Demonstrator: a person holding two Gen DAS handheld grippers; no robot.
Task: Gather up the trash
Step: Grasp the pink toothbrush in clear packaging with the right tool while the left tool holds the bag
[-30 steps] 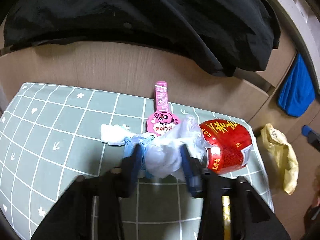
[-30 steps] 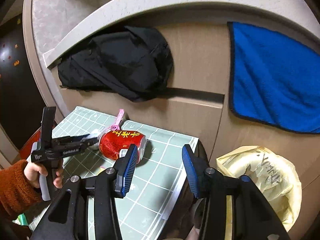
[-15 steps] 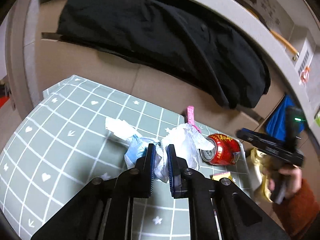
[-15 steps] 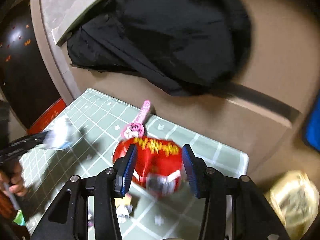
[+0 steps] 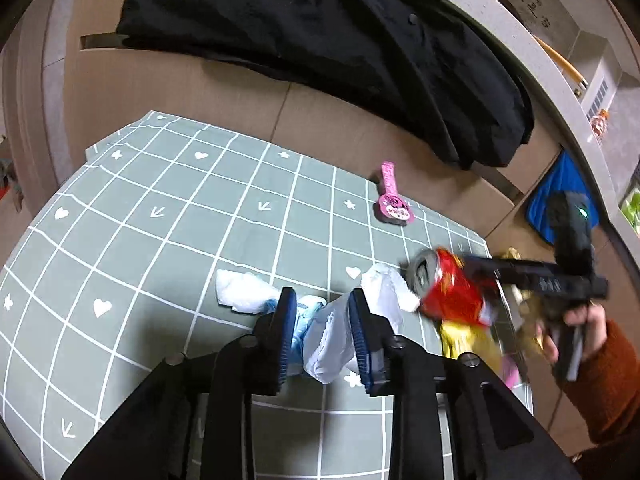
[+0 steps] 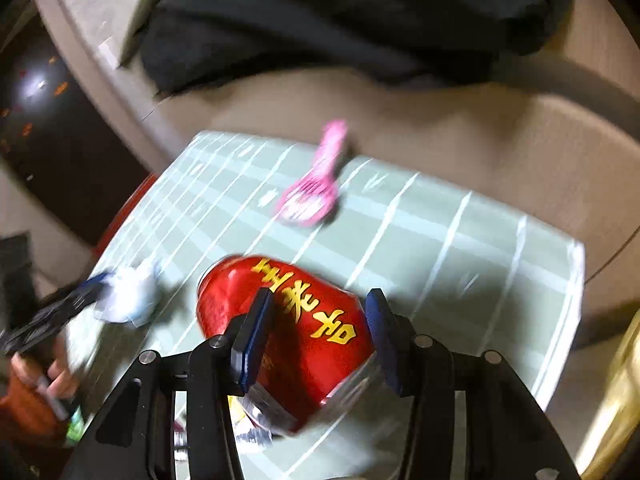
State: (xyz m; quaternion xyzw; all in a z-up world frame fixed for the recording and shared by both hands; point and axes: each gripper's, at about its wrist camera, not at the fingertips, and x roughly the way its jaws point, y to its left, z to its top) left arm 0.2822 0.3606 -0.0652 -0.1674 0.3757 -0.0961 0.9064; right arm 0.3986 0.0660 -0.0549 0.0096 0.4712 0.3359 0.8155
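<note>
My left gripper (image 5: 322,336) is shut on a crumpled white and blue plastic wrapper (image 5: 328,334) and holds it over the green checked tablecloth (image 5: 168,240). My right gripper (image 6: 316,336) is shut on a red drink can (image 6: 296,320) with yellow characters, held on its side. The can also shows in the left wrist view (image 5: 452,292), with the right gripper (image 5: 492,276) behind it. The left gripper with the wrapper (image 6: 128,296) shows at the left of the right wrist view. A pink tag-shaped wrapper (image 5: 392,200) lies near the table's far edge; it also shows in the right wrist view (image 6: 316,188).
A black jacket (image 5: 340,48) hangs on the wooden panel behind the table. A yellow wrapper (image 5: 464,340) lies at the table's right edge. A yellow bag (image 6: 616,400) stands off the table's right side. A blue cloth (image 5: 560,196) hangs at the far right.
My right gripper came in from the right, closed on the red can and lifted it. My left gripper closed on the plastic wrapper and pulled back with it.
</note>
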